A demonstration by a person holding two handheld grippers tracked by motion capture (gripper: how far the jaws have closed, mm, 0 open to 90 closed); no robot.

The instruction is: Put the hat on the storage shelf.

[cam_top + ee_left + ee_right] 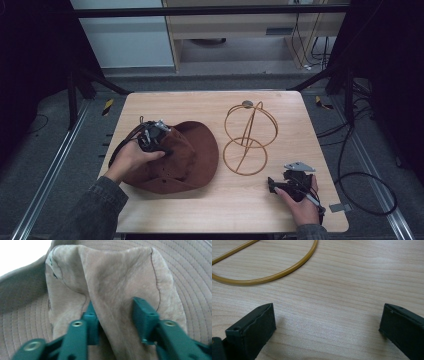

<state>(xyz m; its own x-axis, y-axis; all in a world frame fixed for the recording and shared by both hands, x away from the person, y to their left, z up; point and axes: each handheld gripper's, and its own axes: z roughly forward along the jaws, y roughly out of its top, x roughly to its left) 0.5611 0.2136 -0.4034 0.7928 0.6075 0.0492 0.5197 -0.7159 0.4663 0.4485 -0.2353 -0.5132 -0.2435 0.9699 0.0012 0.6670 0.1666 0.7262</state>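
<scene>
A brown wide-brimmed hat [196,156] lies on the left half of the wooden table [200,102]. My left gripper [161,144] sits on top of its crown, held from the left by a hand. In the left gripper view the two green jaws of the left gripper [115,311] pinch a raised fold of the hat's crown [107,275], pads pressing the suede from both sides. A gold wire hat stand [250,134] stands upright at the table's middle right. My right gripper [274,186] rests low near the front right, open, its jaws [327,320] wide over bare wood, short of the stand's base ring [287,273].
The table's front and right edges lie close to the right hand. Metal rails run along both sides of the table on the floor, and cables [365,175] loop on the floor to the right. A shelf unit stands beyond the far edge.
</scene>
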